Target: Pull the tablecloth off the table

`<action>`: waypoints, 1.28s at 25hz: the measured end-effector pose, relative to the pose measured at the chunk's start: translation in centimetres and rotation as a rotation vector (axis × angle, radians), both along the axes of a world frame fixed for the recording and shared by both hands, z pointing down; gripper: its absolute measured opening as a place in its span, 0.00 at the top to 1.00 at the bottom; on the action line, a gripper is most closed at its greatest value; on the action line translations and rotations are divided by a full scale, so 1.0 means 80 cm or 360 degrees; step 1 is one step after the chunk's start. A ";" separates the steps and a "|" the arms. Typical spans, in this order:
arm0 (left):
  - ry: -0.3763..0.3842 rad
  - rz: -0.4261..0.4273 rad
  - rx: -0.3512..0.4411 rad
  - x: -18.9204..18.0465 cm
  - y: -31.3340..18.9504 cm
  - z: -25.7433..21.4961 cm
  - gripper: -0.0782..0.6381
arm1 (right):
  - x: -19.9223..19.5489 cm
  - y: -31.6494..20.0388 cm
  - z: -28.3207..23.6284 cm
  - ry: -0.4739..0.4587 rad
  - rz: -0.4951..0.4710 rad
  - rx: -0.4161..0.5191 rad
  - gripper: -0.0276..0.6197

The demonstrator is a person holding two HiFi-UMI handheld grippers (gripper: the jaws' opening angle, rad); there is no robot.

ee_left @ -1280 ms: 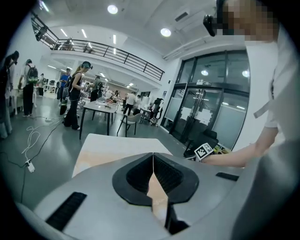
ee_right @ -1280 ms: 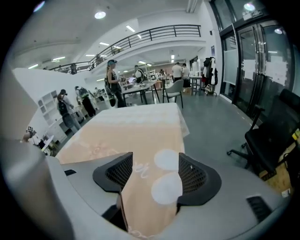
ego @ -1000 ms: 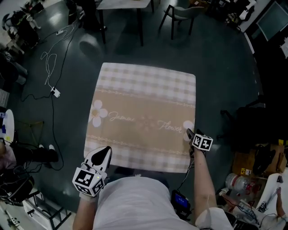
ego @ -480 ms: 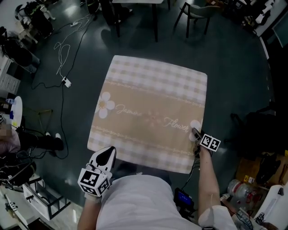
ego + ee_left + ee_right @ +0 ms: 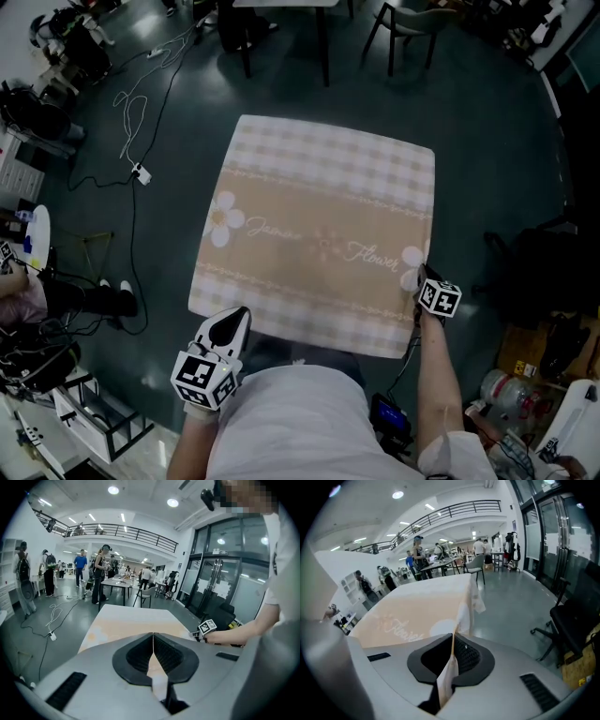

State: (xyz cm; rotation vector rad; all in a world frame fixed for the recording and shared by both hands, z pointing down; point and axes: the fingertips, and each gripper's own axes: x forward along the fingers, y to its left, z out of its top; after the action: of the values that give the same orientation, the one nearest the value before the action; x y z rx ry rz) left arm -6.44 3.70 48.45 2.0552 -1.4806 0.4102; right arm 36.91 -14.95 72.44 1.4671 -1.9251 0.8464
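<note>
One checked tablecloth (image 5: 323, 234) lies spread flat, hiding the table under it. A chair (image 5: 405, 28) stands beyond its far edge. The left gripper (image 5: 234, 317), jaws pressed together, pinches the cloth's near edge by the left corner. The right gripper (image 5: 422, 273), whose jaws have just been closing, pinches the cloth's right edge beside a printed flower. A cable (image 5: 141, 172) trails over the floor to the left.

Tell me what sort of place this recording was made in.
Probably a large open workspace or lab hall, indoors. A mezzanine railing runs overhead and glass doors line one side. People stand around work tables further back, and cables trail over the dark floor near the tablecloth.
</note>
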 end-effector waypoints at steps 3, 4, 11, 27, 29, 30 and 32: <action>0.0012 0.0021 0.0008 -0.001 -0.001 -0.001 0.87 | -0.016 0.001 -0.016 -0.0048 -0.0021 0.0015 0.91; 0.0016 0.0025 0.0012 -0.002 -0.002 -0.001 0.87 | -0.024 0.001 -0.021 -0.0078 -0.0015 0.0022 0.92; 0.0043 0.0015 0.0023 -0.014 -0.001 0.000 0.87 | -0.107 0.008 -0.056 -0.0252 -0.0132 0.0070 0.92; 0.0086 -0.0001 0.0016 -0.047 0.006 0.006 0.87 | -0.311 0.055 -0.099 -0.0518 -0.0565 0.0032 0.92; 0.0087 0.0010 0.0019 -0.045 0.003 0.006 0.87 | -0.333 0.064 -0.102 -0.0565 -0.0613 0.0018 0.92; 0.0086 0.0017 0.0019 -0.044 0.001 0.005 0.87 | -0.347 0.069 -0.104 -0.0583 -0.0646 0.0013 0.92; 0.0085 0.0030 0.0022 -0.042 0.000 0.004 0.87 | -0.377 0.081 -0.107 -0.0622 -0.0720 0.0000 0.92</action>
State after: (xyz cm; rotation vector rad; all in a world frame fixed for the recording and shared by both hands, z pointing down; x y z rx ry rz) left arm -9.79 3.67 48.78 2.0762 -1.4378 0.3508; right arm 6.73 -8.49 63.90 0.8444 -2.4122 0.9611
